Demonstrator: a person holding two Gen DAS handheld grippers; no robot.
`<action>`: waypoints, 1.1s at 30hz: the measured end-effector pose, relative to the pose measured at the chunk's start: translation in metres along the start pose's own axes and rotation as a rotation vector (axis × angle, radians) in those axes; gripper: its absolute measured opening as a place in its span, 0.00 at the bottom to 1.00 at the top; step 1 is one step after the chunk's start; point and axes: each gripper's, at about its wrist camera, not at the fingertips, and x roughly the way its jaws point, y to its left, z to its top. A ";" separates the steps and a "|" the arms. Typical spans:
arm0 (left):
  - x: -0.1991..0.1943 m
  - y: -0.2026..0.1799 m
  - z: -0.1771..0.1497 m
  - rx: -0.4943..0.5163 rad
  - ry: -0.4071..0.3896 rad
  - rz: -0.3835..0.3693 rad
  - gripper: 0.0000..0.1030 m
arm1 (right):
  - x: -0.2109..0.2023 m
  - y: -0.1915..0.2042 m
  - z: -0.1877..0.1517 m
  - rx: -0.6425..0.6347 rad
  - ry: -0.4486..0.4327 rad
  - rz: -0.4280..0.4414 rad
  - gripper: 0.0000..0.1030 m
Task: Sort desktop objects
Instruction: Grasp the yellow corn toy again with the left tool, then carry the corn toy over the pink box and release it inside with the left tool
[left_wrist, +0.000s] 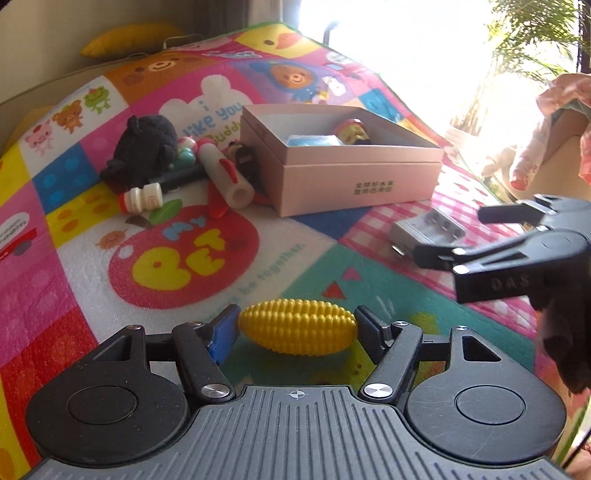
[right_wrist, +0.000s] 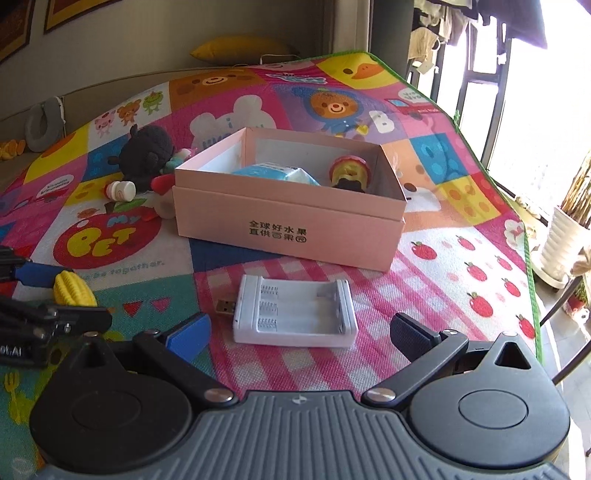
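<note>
1. Left gripper (left_wrist: 297, 328) is closed on a yellow ribbed plastic corn toy (left_wrist: 297, 326), blue pad on one end and dark pad on the other, corn lying crosswise just above the colourful cartoon play mat (left_wrist: 74, 280).
2. Right gripper (right_wrist: 299, 330) has its jaws spread wide with nothing held; a white plastic battery charger with empty slots and a USB plug (right_wrist: 295, 314) lies on the mat between and just ahead of the fingertips, not touched by either pad.
3. Pink open cardboard box with printed characters on its front wall (right_wrist: 288, 236) sits beyond the charger, mid-mat.
4. Inside the box: a light blue packet (right_wrist: 275, 171) and a small red-and-yellow figurine (right_wrist: 347, 171).
5. Left of the box, a loose pile: a black plush toy (left_wrist: 144, 147), a white cylinder toy with red trim (left_wrist: 225, 173), a small white-and-red bottle-shaped toy (left_wrist: 142, 199). The cylinder lies just beside the box's wall; contact is unclear.
6. In the left wrist view the right gripper shows at the right edge, over the charger.
7. Yellow cushion (right_wrist: 240, 48) lies past the mat's far edge; a white plant pot (right_wrist: 561, 243) stands by the bright window.
</note>
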 end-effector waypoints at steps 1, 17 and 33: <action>-0.002 -0.001 -0.002 0.003 -0.001 -0.011 0.71 | 0.004 0.001 0.005 -0.008 0.001 0.007 1.00; -0.006 0.001 -0.005 0.030 -0.016 -0.013 0.92 | 0.013 0.000 0.008 -0.013 0.080 0.059 0.88; -0.002 -0.012 -0.004 0.088 0.008 -0.009 0.74 | -0.024 0.000 -0.011 -0.030 0.046 0.027 0.88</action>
